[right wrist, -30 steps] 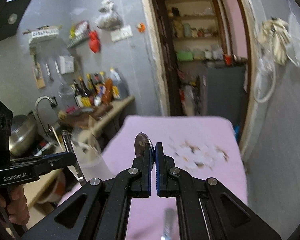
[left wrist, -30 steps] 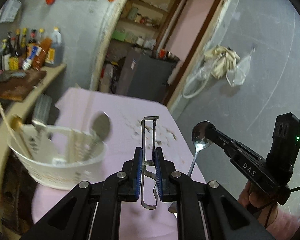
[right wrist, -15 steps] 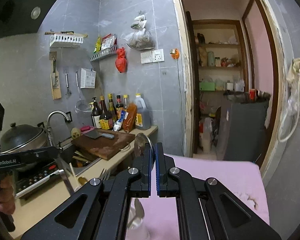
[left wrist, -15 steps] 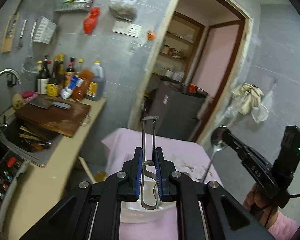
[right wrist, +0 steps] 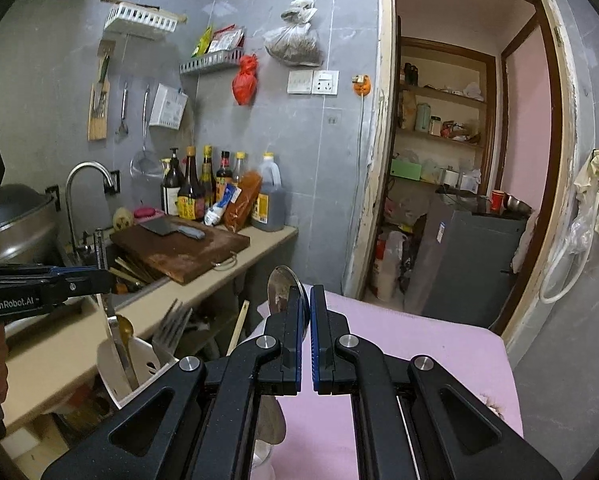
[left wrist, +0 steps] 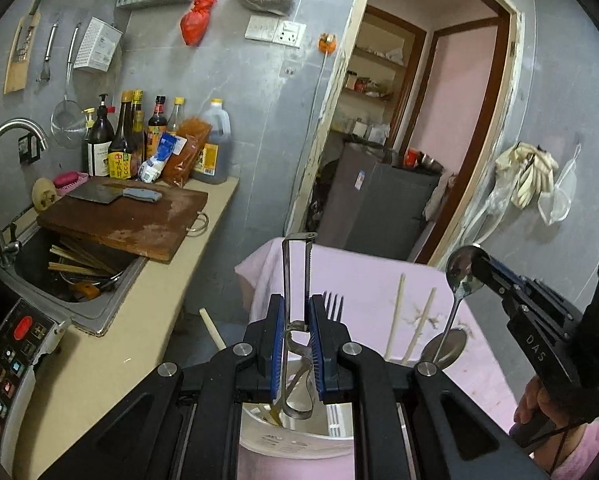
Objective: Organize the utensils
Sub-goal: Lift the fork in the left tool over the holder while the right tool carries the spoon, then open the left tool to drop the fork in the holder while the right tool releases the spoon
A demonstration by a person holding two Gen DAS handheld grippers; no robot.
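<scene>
My left gripper [left wrist: 297, 312] is shut on a metal peeler [left wrist: 295, 264] that stands upright between the blue pads, its looped handle hanging below them. It hovers over a white utensil basket [left wrist: 291, 446] holding a fork [left wrist: 333, 300], chopsticks [left wrist: 395, 320] and a spoon [left wrist: 445, 346]. My right gripper [right wrist: 305, 308] is shut on a steel spoon [right wrist: 281, 292] with its bowl poking up past the fingertips. In the left wrist view that right gripper [left wrist: 479, 268] hangs to the right of the basket. The right wrist view shows the left gripper [right wrist: 101, 276] above the basket [right wrist: 115, 368].
The basket stands on a table with a pink cloth [left wrist: 363, 276]. To the left runs a beige counter [left wrist: 159, 300] with a wooden cutting board and cleaver [left wrist: 127, 216], sauce bottles [left wrist: 139, 136], a sink [left wrist: 71, 276] and a cooker panel [left wrist: 7, 364]. A doorway and a grey fridge [left wrist: 379, 204] lie behind.
Both views have swung from the tabletop up toward the counter wall. The basket has passed from the left to under the left gripper. Both grips are unchanged.
</scene>
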